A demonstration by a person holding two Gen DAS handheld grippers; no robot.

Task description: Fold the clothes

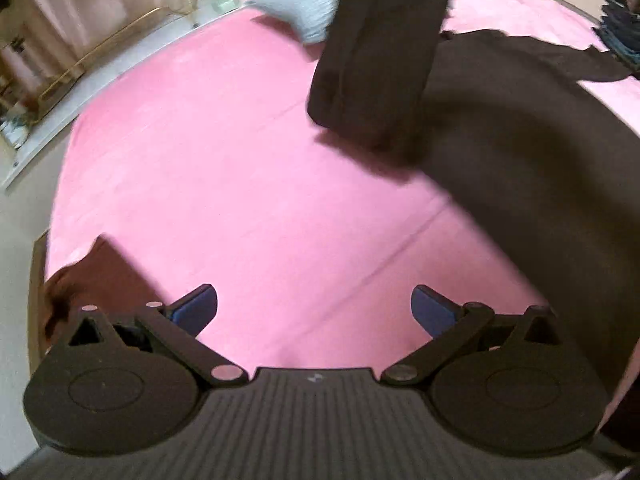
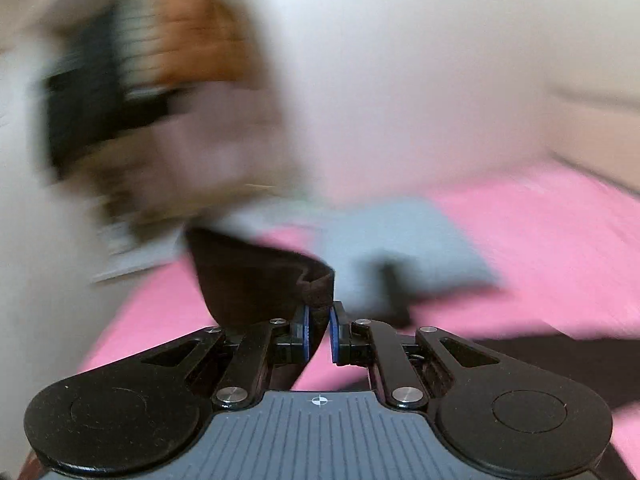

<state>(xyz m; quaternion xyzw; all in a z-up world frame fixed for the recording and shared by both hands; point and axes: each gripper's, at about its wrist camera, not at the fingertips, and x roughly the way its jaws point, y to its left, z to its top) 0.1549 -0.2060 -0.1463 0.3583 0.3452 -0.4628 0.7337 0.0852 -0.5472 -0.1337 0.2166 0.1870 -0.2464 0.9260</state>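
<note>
A dark brown-black garment lies spread on the pink bed at the right of the left wrist view. One long part of the garment hangs lifted above the bed. My left gripper hovers open over bare pink sheet, nothing between its fingers. In the blurred right wrist view, my right gripper is shut on a fold of the dark garment, which hangs down to the left of its fingers.
A light blue folded cloth lies at the far side of the bed, also visible as the blue cloth. A stack of dark folded clothes sits at the far right. A brown item rests by the bed's near left corner.
</note>
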